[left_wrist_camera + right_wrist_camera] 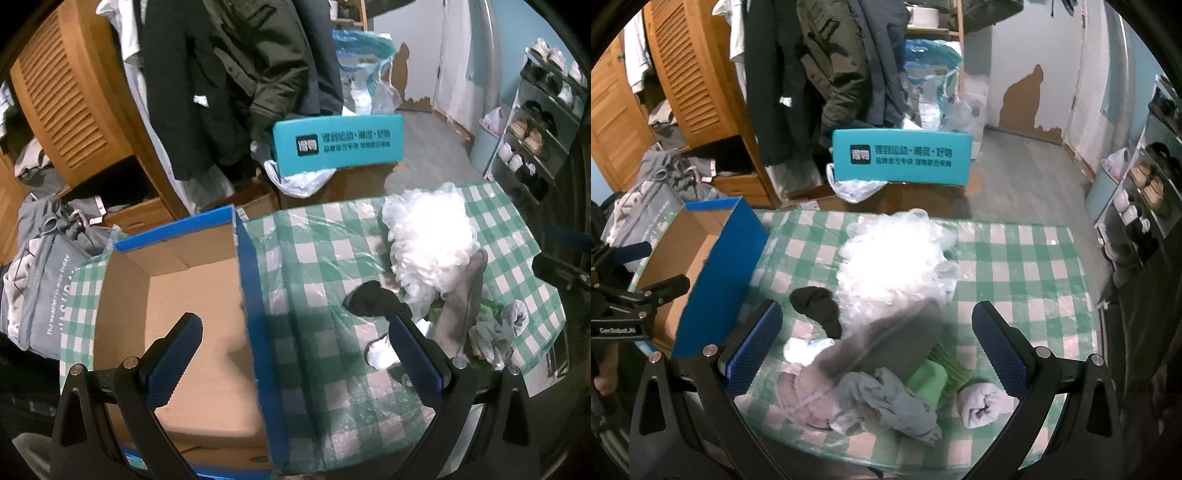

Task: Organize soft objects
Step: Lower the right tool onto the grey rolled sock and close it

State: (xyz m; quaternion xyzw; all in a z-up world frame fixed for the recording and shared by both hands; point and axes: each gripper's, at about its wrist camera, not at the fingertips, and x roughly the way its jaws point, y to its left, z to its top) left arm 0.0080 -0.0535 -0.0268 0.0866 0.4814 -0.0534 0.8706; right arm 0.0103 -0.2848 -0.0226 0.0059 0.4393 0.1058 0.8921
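On the checked table (1027,258), the cardboard box (199,317) sits empty.

Black hand-held gripper (877,332), blue textured pads (753,343), silver screws.

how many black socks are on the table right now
1. The black sock lies on the checked tablecloth between the blue box and the white mesh puff. Others may be buried in the pile.

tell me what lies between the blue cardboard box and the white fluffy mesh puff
Mostly bare green checked tablecloth; nearer the camera, a black sock lies between the blue cardboard box and white fluffy mesh puff, clearest in the right wrist view.
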